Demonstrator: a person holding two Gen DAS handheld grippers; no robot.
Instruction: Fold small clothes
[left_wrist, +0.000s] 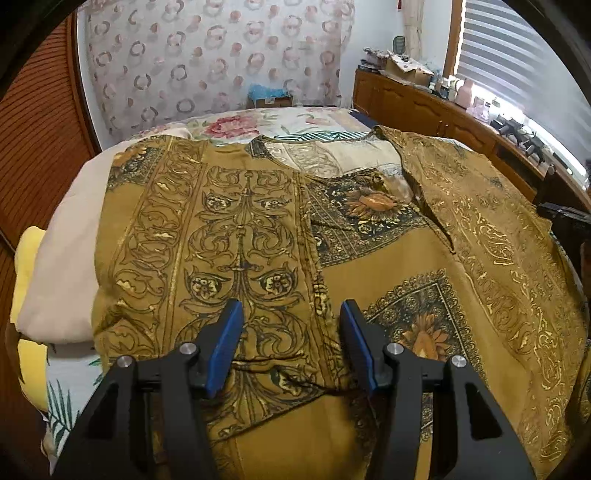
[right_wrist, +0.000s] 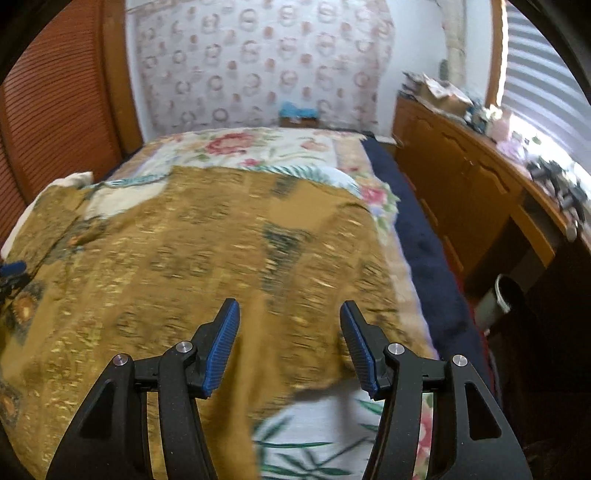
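Note:
A mustard-gold patterned garment lies spread on the bed. Its left side is folded over toward the middle, showing a scroll-print panel. My left gripper is open and empty, its blue pads just above the garment's near part. In the right wrist view the same garment is blurred and covers the left and middle of the bed. My right gripper is open and empty above the garment's near right edge. The left gripper's tip shows at the far left.
The bed has a floral cover and a navy edge. A beige pillow and a yellow cloth lie at the left. A wooden cabinet with clutter runs along the right. A bin stands on the floor.

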